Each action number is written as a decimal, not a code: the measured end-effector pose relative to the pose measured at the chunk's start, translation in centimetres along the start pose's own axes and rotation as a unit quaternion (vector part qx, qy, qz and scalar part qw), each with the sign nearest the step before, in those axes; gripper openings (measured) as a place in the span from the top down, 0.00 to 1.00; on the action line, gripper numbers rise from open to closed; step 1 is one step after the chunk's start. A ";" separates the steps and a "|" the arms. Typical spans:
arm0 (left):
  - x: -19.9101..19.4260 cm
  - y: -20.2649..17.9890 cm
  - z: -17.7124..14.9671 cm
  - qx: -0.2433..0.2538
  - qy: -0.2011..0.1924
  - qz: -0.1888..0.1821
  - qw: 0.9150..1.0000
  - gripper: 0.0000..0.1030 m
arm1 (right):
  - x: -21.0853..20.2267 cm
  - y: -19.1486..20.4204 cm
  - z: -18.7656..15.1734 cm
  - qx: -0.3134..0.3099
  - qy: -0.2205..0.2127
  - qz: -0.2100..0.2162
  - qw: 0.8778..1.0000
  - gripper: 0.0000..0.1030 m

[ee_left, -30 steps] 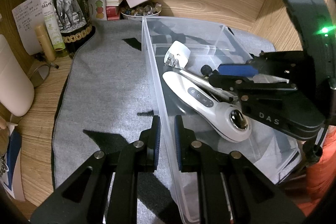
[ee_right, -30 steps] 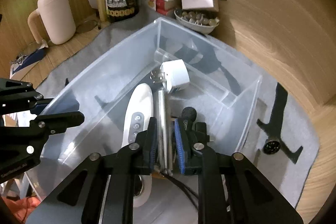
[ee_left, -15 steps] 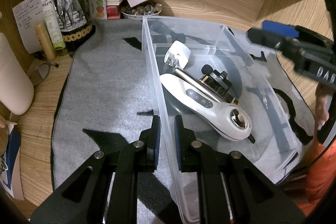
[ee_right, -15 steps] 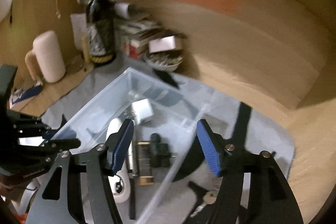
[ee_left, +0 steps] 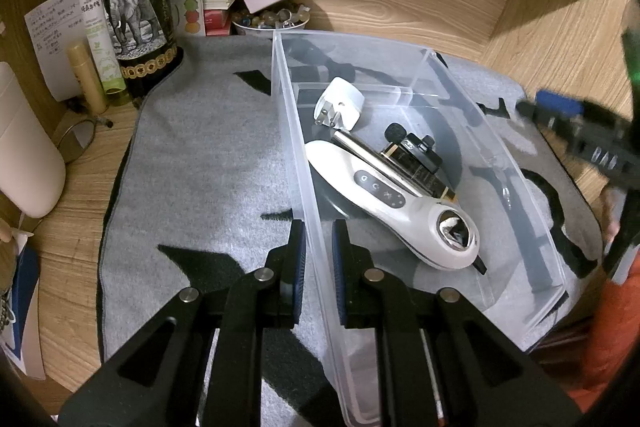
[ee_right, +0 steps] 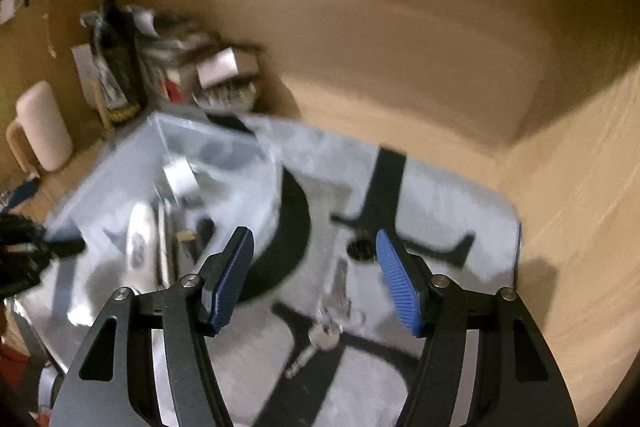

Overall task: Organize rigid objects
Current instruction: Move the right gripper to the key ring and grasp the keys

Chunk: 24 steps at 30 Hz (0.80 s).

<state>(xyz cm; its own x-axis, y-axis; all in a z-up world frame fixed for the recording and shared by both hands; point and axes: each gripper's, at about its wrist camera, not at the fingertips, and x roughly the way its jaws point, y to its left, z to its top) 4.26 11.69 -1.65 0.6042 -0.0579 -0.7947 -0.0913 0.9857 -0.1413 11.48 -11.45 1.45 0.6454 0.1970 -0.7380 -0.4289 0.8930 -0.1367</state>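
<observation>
A clear plastic bin (ee_left: pixel 436 67) sits on a grey mat (ee_left: pixel 208 163). In it lie a white handheld device (ee_left: pixel 384 199), a white plug adapter (ee_left: pixel 340 103), a metal rod and a small black microphone unit (ee_left: pixel 416 155). My left gripper (ee_left: pixel 319 259) is shut on the bin's left wall. My right gripper (ee_right: pixel 316 275) is open and empty, above the mat right of the bin (ee_right: pixel 172 163), over a bunch of keys (ee_right: pixel 324 331). It also shows in the left wrist view (ee_left: pixel 576 131). The right wrist view is blurred.
A dark wine bottle (ee_left: pixel 136 7), small bottles, stacked papers and a bowl of stones (ee_left: pixel 272 21) stand at the back left against the wooden wall. A pale mug (ee_left: pixel 24 155) stands at the far left. A small round dark object (ee_right: pixel 360 249) lies on the mat.
My right gripper let go of the black microphone unit in the bin, opened, rose out and swung right over the mat and keys. My left gripper has kept its hold on the bin wall.
</observation>
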 end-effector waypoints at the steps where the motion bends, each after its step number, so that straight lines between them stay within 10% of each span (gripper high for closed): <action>1: 0.0 0.0 0.0 0.000 0.000 0.000 1.000 0.88 | 0.6 -0.2 -0.7 0.004 0.012 0.000 1.000 0.41; 17: -0.1 0.1 -0.1 0.001 0.000 0.002 1.000 0.88 | 6.3 -2.2 -5.6 0.045 0.096 -0.004 0.994 0.41; 24: -0.1 0.1 -0.1 0.001 0.000 0.002 1.000 0.88 | 6.6 -1.5 -5.2 0.031 0.080 0.003 0.996 0.68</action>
<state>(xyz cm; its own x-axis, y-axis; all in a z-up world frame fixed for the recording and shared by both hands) 4.14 11.76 -1.61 0.6039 -0.0548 -0.7952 -0.0914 0.9863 -0.1374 13.06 -13.57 -6.63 0.5325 0.1403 -0.8347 -0.3896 0.9161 -0.0946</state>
